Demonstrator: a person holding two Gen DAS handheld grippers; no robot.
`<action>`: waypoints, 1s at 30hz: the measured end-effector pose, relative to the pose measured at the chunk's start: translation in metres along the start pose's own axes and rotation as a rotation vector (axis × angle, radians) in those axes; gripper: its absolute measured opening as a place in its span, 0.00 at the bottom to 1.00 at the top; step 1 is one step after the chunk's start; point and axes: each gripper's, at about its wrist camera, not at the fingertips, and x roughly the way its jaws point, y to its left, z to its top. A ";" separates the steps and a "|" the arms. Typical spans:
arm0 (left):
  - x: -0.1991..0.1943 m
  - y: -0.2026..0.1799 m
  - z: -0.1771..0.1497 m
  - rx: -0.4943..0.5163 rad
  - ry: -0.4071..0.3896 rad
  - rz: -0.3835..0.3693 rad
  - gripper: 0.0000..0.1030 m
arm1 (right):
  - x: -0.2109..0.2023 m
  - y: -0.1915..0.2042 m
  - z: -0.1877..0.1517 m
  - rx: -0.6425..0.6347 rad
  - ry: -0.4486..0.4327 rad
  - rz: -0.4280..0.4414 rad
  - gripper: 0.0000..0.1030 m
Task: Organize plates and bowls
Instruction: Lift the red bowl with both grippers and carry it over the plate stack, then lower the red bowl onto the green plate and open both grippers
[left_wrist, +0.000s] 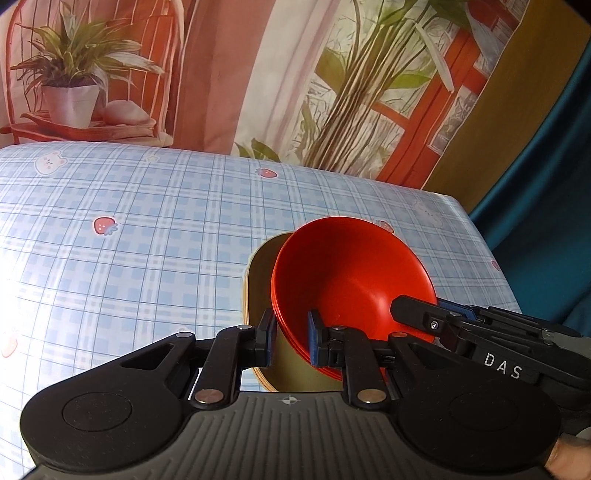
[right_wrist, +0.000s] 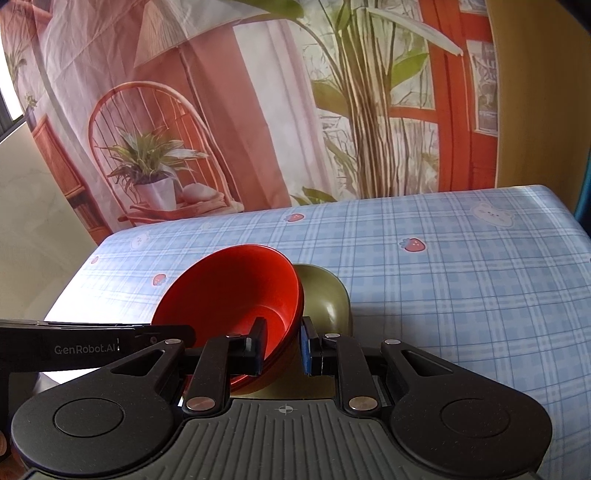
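1. Straddling the rim of the red bowl stack (left_wrist: 347, 280), the left gripper (left_wrist: 291, 339) has one pad outside the wall and one inside; the gap is narrow, but I cannot tell if the pads actually press the wall.
2. Right gripper (right_wrist: 282, 349) sits on the opposite rim the same way: left pad inside the red bowl stack (right_wrist: 229, 291), right pad outside, narrow gap, contact unclear.
3. Bowls look nested, several rims showing, tilted with the mouth facing both cameras, held above or on the checked tablecloth (left_wrist: 129, 240); cannot tell which.
4. An olive-green bowl (right_wrist: 327, 299) lies just behind and under the red stack, touching or nearly so.
5. Key relation: the stack is between the two grippers, both equally near, rim line running gripper to gripper.
6. Judgement: the next move probably needs both sides together, or the stack tips.
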 end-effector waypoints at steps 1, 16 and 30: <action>0.003 -0.001 0.000 0.001 0.006 0.003 0.18 | 0.002 -0.001 0.000 0.000 0.003 -0.005 0.17; 0.017 -0.012 -0.004 0.078 0.022 0.038 0.18 | 0.014 -0.014 -0.007 0.011 0.029 -0.027 0.15; -0.018 -0.016 0.001 0.128 -0.055 0.057 0.33 | -0.012 -0.011 0.005 -0.026 -0.030 -0.074 0.33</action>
